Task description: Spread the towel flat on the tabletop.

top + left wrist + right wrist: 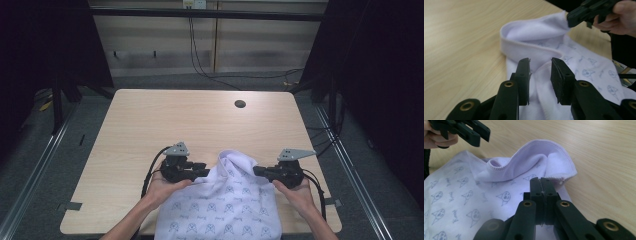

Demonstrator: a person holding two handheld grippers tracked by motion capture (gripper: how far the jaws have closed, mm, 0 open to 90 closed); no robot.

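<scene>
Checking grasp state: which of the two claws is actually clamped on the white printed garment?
The right claw: its jaws are pressed together on the hem of the white printed cotton garment. The left claw has open jaws with a fabric fold between them.

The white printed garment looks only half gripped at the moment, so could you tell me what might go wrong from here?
1. The left gripper stands open around a fold of the white printed garment; lifting now would probably leave that side behind.
2. The right gripper is shut on the hem edge only, so the cloth may slip out.
3. The garment hangs over the table's near edge and could slide off.
</scene>
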